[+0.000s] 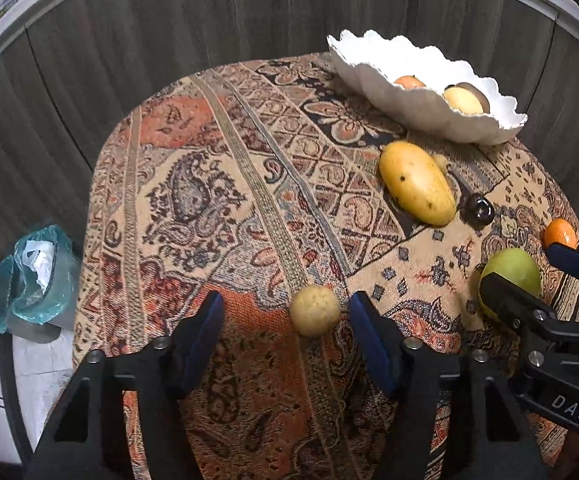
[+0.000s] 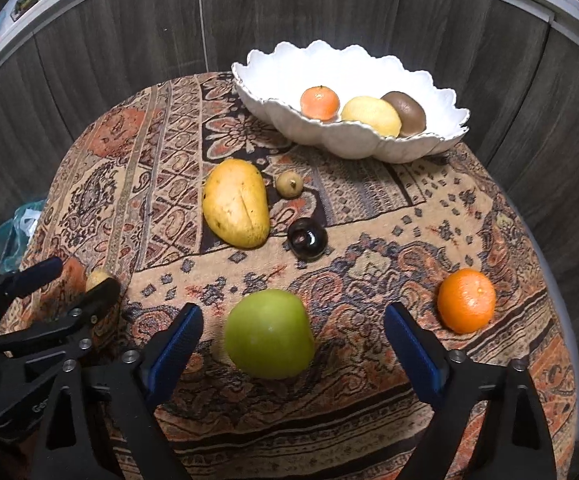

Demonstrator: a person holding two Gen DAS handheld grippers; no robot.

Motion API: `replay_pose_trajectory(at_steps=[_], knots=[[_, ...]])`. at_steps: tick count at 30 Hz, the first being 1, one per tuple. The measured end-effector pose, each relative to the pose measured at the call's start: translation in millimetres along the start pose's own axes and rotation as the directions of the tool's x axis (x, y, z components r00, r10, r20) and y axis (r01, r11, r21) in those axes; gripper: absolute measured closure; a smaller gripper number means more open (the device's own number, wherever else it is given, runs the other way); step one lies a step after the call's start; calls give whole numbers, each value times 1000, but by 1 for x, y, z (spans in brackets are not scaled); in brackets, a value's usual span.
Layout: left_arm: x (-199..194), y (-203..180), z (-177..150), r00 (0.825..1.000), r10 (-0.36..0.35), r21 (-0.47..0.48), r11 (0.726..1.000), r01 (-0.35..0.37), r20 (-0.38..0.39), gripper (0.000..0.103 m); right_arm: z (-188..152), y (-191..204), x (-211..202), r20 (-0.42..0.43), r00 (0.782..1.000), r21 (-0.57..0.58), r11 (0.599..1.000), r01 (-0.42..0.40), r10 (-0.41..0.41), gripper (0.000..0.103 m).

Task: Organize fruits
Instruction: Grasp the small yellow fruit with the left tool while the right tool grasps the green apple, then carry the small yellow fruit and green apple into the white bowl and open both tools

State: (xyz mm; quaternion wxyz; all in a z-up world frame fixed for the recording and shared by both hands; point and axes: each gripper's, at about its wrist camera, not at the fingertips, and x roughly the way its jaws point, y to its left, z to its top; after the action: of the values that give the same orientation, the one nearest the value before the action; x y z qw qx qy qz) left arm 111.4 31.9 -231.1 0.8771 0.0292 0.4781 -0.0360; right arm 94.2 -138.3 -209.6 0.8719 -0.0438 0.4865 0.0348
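My left gripper (image 1: pixel 285 312) is open, its jaws either side of a small round yellow fruit (image 1: pixel 314 310) on the patterned tablecloth. My right gripper (image 2: pixel 293 328) is open around a green apple (image 2: pixel 269 334), which also shows in the left wrist view (image 1: pixel 513 272). A white scalloped bowl (image 2: pixel 369 148) at the back holds a tangerine (image 2: pixel 320 102), a lemon (image 2: pixel 371 116) and a kiwi (image 2: pixel 405 114). On the cloth lie a mango (image 2: pixel 235 203), a small yellowish fruit (image 2: pixel 289 185), a dark plum (image 2: pixel 307 239) and an orange (image 2: pixel 466 300).
The round table (image 1: pixel 193 208) stands against grey wood-panelled walls. A bin with a blue-green bag (image 1: pixel 33 276) stands on the floor at the table's left. The table edge curves close behind the bowl and at the right beside the orange.
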Motion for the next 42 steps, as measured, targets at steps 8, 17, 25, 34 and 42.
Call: replay_pose_trajectory(at_steps=[8, 17, 25, 34, 42], knots=[[7, -5, -2, 1000, 0, 11, 1000, 0, -27, 60, -3, 0, 12, -52, 998, 10, 999, -44, 45, 43], [6, -12, -1, 999, -25, 38, 999, 26, -29, 77, -6, 2, 11, -54, 996, 5, 997, -71, 71, 55], [0, -7, 1, 999, -27, 22, 999, 28, -24, 78, -3, 3, 7, -41, 996, -1, 997, -73, 73, 55], [-17, 0, 8, 1000, -11, 6, 1000, 11, 12, 78, 4, 3, -8, 2, 997, -3, 997, -78, 78, 55], [-35, -5, 26, 999, -23, 8, 1000, 23, 48, 78, 19, -3, -28, 65, 995, 5, 997, -71, 71, 55]])
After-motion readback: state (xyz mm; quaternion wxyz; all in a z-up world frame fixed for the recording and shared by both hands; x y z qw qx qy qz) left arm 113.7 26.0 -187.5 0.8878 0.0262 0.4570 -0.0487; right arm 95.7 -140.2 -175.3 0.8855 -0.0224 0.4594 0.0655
